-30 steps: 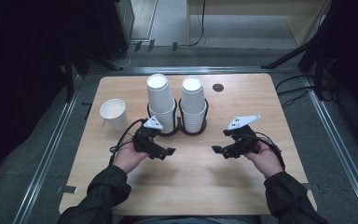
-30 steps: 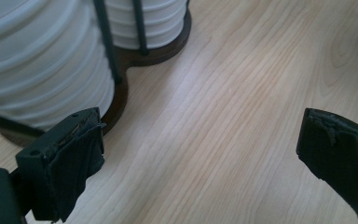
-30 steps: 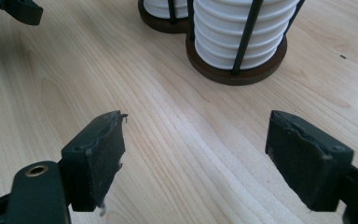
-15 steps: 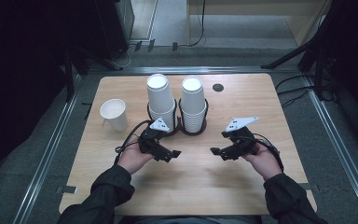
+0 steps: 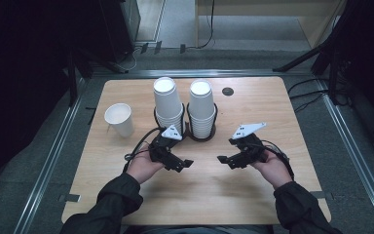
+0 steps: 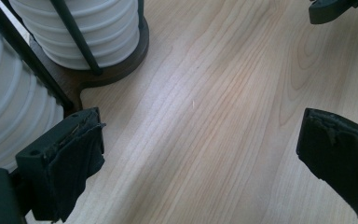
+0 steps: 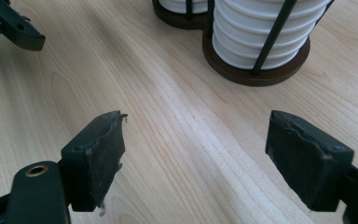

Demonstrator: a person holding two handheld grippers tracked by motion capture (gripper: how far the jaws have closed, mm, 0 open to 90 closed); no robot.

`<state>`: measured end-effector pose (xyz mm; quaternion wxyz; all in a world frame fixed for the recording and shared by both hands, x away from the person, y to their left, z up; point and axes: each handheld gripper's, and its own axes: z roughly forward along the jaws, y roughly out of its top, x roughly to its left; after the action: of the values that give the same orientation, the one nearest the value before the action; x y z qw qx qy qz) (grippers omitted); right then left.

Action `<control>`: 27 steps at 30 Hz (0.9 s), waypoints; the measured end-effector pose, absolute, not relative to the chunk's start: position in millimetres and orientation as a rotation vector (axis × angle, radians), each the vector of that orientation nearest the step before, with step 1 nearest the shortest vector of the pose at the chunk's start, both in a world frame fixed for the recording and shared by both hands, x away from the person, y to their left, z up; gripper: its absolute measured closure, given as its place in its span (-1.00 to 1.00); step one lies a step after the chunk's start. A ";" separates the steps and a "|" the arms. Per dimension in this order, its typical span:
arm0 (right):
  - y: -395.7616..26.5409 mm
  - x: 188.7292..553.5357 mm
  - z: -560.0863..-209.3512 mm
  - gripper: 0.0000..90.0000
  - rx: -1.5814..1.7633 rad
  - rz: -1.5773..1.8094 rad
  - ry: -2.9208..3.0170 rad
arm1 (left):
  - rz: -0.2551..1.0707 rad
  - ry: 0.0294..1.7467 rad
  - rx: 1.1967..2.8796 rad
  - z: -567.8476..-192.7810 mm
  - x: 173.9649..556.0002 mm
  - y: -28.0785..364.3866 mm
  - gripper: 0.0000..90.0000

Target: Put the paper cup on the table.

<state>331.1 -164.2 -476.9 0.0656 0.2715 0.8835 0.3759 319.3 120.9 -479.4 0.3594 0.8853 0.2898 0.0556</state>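
At the far left of the bench [image 5: 253, 195] a single paper cup [image 5: 119, 119] stands upright, well apart from the rest. Right of it, 2 tall stacks of paper cups, the left stack [image 5: 168, 106] and the right stack [image 5: 201, 108], sit in a dark 2-ring holder [image 7: 256, 70]. Our left hand-held gripper [image 5: 179, 164] hovers just in front of the left stack, jaws spread wide with nothing between them; our right hand-held gripper [image 5: 228, 161] mirrors it, equally spread and empty. To lift a cup cleanly, we judge we should raise 1 gripper to the top rim, close gently, and pull straight up.
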 end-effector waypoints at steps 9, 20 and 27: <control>-163.8 330.8 -477.3 -0.56 0.807 1.131 2.674 | 0.164 0.748 2.286 -479.6 319.6 120.8 -0.98; -163.9 330.8 -477.4 -0.56 0.810 1.130 2.675 | 0.148 0.742 2.306 -481.3 319.8 120.5 -0.98; -164.2 330.8 -477.4 -0.56 0.806 1.131 2.672 | 0.141 0.750 2.307 -482.0 320.9 121.7 -0.98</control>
<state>330.8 -164.2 -477.4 0.0649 0.2671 0.8854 0.3747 320.9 121.7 -482.0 0.3486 0.8898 0.2894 0.0542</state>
